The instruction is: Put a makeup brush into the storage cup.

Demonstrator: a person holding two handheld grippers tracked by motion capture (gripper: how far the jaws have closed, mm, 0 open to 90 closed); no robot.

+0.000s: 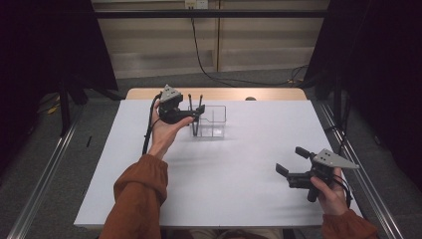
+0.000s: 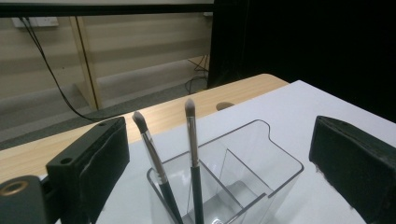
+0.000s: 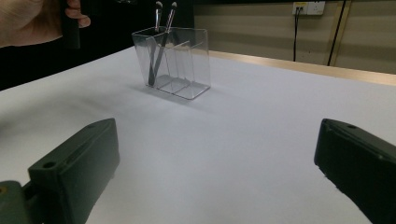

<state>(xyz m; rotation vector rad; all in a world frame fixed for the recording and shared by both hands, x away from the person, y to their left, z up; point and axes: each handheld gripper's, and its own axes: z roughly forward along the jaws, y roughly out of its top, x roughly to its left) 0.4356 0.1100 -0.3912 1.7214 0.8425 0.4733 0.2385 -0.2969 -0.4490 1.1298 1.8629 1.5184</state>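
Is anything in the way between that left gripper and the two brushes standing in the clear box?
Nothing visible. The left gripper is open right at the two brushes, which stand in the near compartment of the clear box; only air shows between its pads and the handles.

From above my side of the table (image 1: 239,169), the high view looks forward and down, taking in the whole white top. The left gripper view rides my left gripper (image 1: 198,115), close over the clear organizer (image 2: 243,182) with its two brushes (image 2: 192,158), facing the far wall. The right gripper view sits low on my right gripper (image 1: 291,162), looking across the table at that same organizer from well back.
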